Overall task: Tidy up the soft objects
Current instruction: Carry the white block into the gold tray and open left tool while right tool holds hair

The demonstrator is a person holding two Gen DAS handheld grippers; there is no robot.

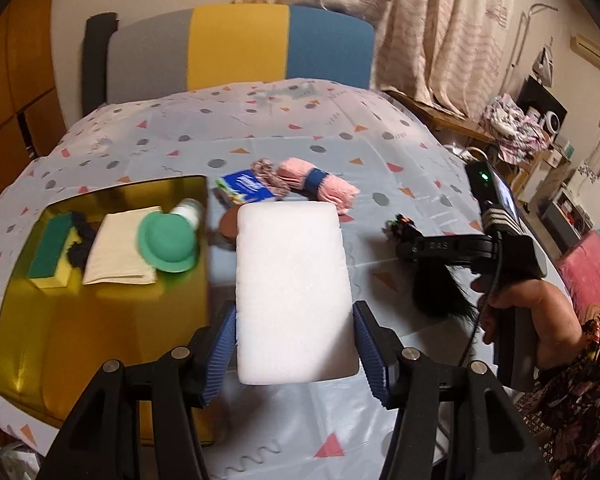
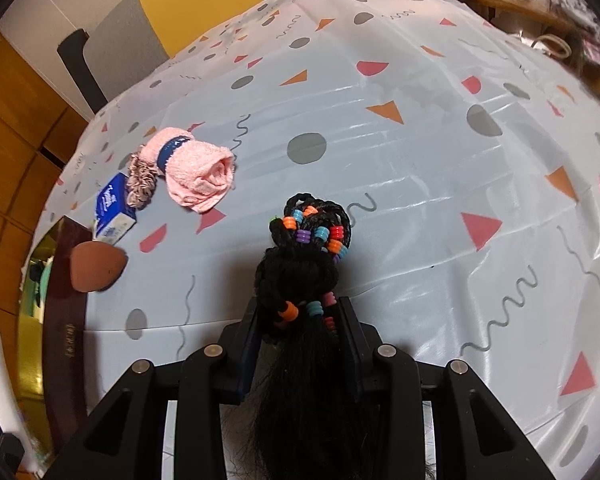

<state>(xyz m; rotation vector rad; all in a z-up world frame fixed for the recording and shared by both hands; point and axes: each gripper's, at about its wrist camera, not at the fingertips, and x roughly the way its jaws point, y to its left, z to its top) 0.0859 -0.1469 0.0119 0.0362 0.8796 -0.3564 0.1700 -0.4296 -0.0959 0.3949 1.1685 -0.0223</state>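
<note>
patterned tablecloth (image 1: 300,128) was spread under everything. a white foam block (image 1: 294,292), likely light and squashy, was clamped by the left gripper (image 1: 296,344) at its near end. the right gripper (image 2: 300,320) was closed on a limp beaded hairpiece (image 2: 300,272).

The patterned tablecloth (image 1: 284,140) bears a gold tray (image 1: 100,320); pink rolled towel (image 2: 198,170); blue packet (image 2: 114,210); brown sponge (image 2: 96,266).

My left gripper (image 1: 296,354), black with blue ribbed pads, has a plain white sponge block (image 1: 294,288). My right gripper (image 2: 300,344) has a black braided hairpiece (image 2: 300,272) with orange, blue, purple and red beads. The tablecloth (image 2: 420,160) is pale blue with grey dots, pink and orange triangles. The tray (image 1: 100,340) is golden yellow, the rolled towel (image 2: 198,170) pink with a dark blue band.
</note>
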